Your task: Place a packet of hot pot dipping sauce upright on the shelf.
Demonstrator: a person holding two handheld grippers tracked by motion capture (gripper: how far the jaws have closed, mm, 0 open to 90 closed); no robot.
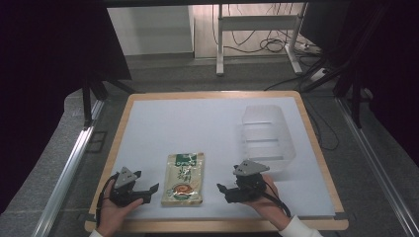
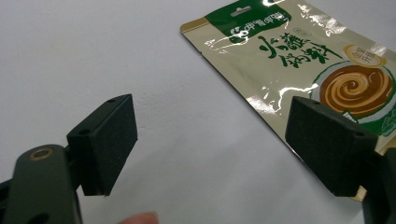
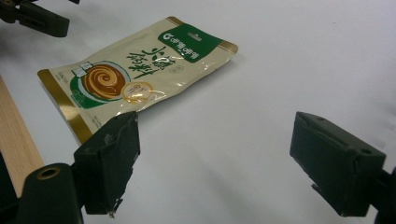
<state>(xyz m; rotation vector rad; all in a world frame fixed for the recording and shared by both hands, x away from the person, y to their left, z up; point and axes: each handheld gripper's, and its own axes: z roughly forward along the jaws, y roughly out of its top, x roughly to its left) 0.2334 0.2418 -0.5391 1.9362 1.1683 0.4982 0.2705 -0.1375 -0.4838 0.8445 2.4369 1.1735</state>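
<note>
A flat beige and green food pouch point(image 1: 184, 178) lies on the white table top near the front edge, between my two grippers. My left gripper point(image 1: 150, 193) rests to its left, held in a hand, jaws wide apart with nothing between them. In the left gripper view the pouch point(image 2: 299, 60) lies ahead and to the right of the open gripper point(image 2: 224, 144). My right gripper point(image 1: 223, 191) sits to the pouch's right, pointing toward it, also open and empty. In the right gripper view the pouch point(image 3: 135, 70) lies ahead on the left of the gripper point(image 3: 215, 158).
A clear plastic bin point(image 1: 267, 136) stands on the right half of the table, just beyond my right gripper. The table's wooden rim point(image 1: 217, 225) runs along the front. Metal rails flank the table, and a desk frame with cables stands behind it.
</note>
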